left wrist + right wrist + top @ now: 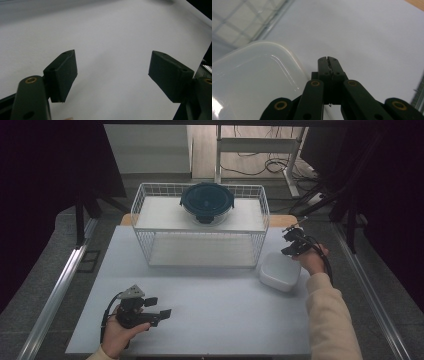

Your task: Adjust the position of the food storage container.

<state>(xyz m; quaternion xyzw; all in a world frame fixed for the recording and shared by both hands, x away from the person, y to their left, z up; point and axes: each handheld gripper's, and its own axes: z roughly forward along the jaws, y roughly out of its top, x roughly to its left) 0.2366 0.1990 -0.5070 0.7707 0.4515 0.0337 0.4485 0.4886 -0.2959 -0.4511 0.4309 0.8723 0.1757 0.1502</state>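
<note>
Right claw (329, 60), pressed together, sits just beside the white box (279, 271); left claw (161, 314) is spread above the surface (215, 320).

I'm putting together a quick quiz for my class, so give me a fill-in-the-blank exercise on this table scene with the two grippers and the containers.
1. The round container with the dark lid sits on the ____ shelf of the white wire rack.
2. The left gripper has its jaws ____ over the bare table.
3. The right gripper has its jaws ____ beside the white container.
4. The white container's corners are ____.

Missing words: top; open; shut; rounded
</note>
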